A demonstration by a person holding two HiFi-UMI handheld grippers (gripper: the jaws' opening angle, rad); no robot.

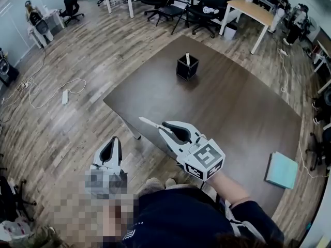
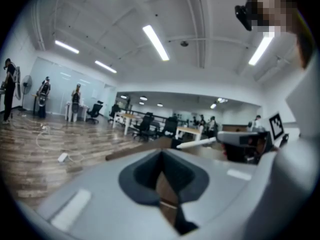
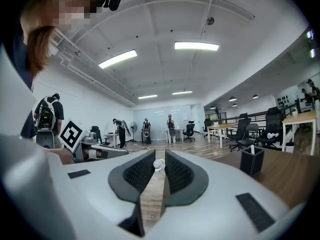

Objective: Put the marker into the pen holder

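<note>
My right gripper [image 1: 165, 125] hangs over the near edge of the dark table [image 1: 243, 107], shut on a white marker [image 1: 150, 123] that sticks out to the left. In the right gripper view the marker's end [image 3: 158, 164] shows between the pads of the right gripper [image 3: 159, 156]. The black pen holder [image 1: 187, 67] stands at the table's far side with another white marker upright in it; the holder [image 3: 251, 160] is off to the right there. My left gripper [image 1: 114, 139] is low over the floor, left of the table, jaws together and empty [image 2: 161, 153].
A teal notebook [image 1: 282, 170] lies on the table's right edge. A power strip and cable [image 1: 64, 96] lie on the wood floor at left. Office chairs [image 1: 178, 3] and light desks [image 1: 251, 9] stand beyond the table. People stand far off.
</note>
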